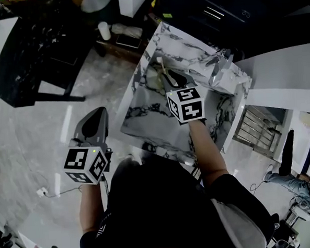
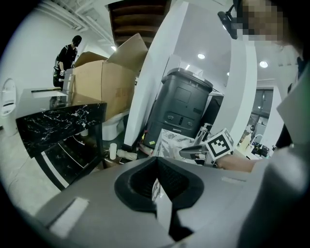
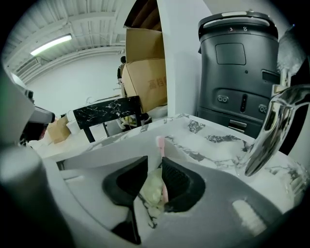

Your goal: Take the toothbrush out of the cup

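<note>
A pink toothbrush (image 3: 160,145) stands upright in a pale greenish cup (image 3: 151,189) on the marble sink counter (image 1: 192,55). My right gripper (image 3: 154,162) is open, with a jaw on each side of the brush. The handle lies against the right pad (image 3: 177,181), and a gap remains on its left side. In the head view the right gripper (image 1: 168,79) reaches across the basin to the cup (image 1: 156,78) at the counter's far left, with the toothbrush (image 1: 161,64) poking out beyond the tips. My left gripper (image 1: 98,115) hangs over the floor left of the counter, shut and empty.
A chrome faucet (image 3: 271,131) rises to the right of the cup, and appears as the faucet (image 1: 219,67) at the counter's back. A black marble table (image 1: 29,44) stands to the left. A dark grey bin (image 3: 237,72) and cardboard boxes (image 2: 104,85) lie beyond the counter.
</note>
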